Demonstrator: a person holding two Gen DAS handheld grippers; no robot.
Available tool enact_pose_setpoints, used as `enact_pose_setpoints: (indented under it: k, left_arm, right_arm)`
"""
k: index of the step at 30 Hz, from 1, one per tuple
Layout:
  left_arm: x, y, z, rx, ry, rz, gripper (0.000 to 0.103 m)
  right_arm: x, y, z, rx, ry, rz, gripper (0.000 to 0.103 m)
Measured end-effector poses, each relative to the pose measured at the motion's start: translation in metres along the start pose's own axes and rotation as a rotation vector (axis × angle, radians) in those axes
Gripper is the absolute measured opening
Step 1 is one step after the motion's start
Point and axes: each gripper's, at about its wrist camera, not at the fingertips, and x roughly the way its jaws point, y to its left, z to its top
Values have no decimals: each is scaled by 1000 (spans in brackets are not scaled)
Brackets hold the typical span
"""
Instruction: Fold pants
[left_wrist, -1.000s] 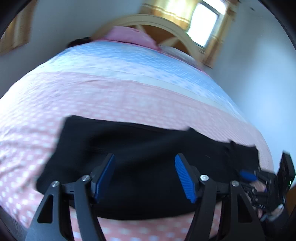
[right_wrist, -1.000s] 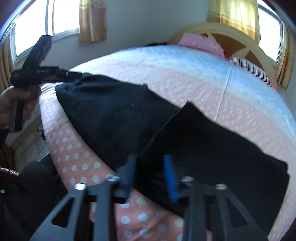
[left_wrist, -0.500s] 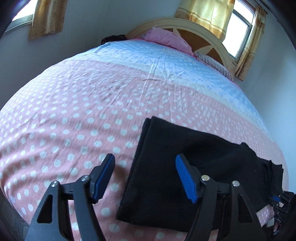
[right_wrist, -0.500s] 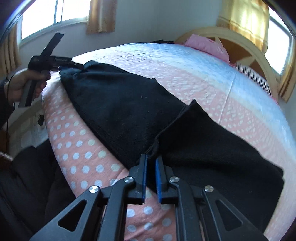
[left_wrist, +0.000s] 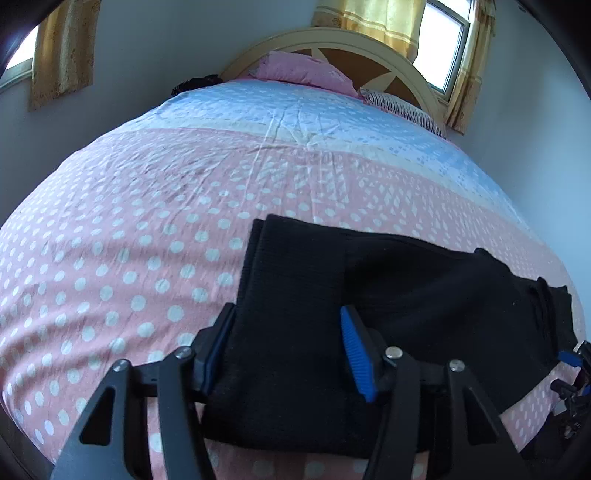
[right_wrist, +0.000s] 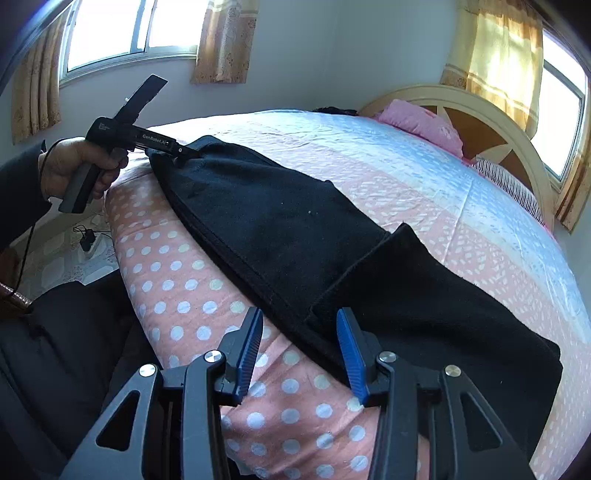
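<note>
Gripping end: the left gripper (left_wrist: 288, 350) is standing with jaws wide around the near end of the pants (left_wrist: 388, 302), at 6 o'clock in the left wrist view.
Pants: lying part-folded along the near edge of the bed (left_wrist: 147, 229).
Right gripper (right_wrist: 299, 350): jaws wide, hovering at the overlap (right_wrist: 354, 273).
Advice: closing both on every layer together, probably, then lifting evenly, is keeping edges aligned.
</note>
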Motion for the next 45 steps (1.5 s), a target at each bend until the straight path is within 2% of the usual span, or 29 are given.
enact_pose_setpoints:
  k: [1, 3, 7, 12, 17, 18, 21, 25, 28, 31, 35, 40, 41, 43, 45]
  left_arm:
    - [-1, 3, 1, -16, 2, -13, 49]
    - [-2, 6, 1, -41, 12, -64, 32]
    - [-6, 11, 3, -115, 21, -145, 27]
    - [-36, -8, 18, -151, -39, -239, 26]
    - [-76, -81, 42, -90, -102, -425, 26]
    - [-80, -96, 46, -83, -101, -464, 26]
    - [-85, -158, 55, -12, -86, -556, 26]
    - [-78, -246, 59, 90, -17, -663, 26]
    - [-64, -309, 55, 188, 39, -689, 26]
    - [-44, -360, 43, 264, 91, -664, 26]
    - [-11, -405, 21, 325, 172, -644, 26]
    - [18, -450, -8, 467, 193, -540, 29]
    - [20, -457, -11, 478, 195, -534, 31]
    - [13, -465, -20, 472, 208, -582, 38]
    - [2, -469, -21, 475, 185, -624, 54]
  right_arm:
    - [0, -1, 0, 6, 0, 3, 44]
    - [1, -3, -1, 16, 2, 1, 44]
    - [-1, -5, -2, 27, 5, -17, 44]
    - [-10, -21, 1, 84, 21, -76, 44]
    - [-49, -73, -2, 258, 15, -149, 44]
    - [-58, -85, -5, 297, 14, -174, 47]
    - [-87, -125, -22, 439, 3, -268, 54]
    - [-122, -172, -59, 617, -21, -388, 54]
    - [-138, -195, -82, 718, -37, -442, 54]
    - [-145, -211, -100, 783, -41, -465, 55]
    - [-143, -226, -107, 836, -45, -459, 55]
    - [-136, -228, -112, 855, -36, -442, 55]
    - [-136, -228, -115, 860, -37, -441, 55]
    - [-136, -230, -118, 872, -38, -444, 55]
    - [-134, -233, -122, 887, -39, -447, 55]
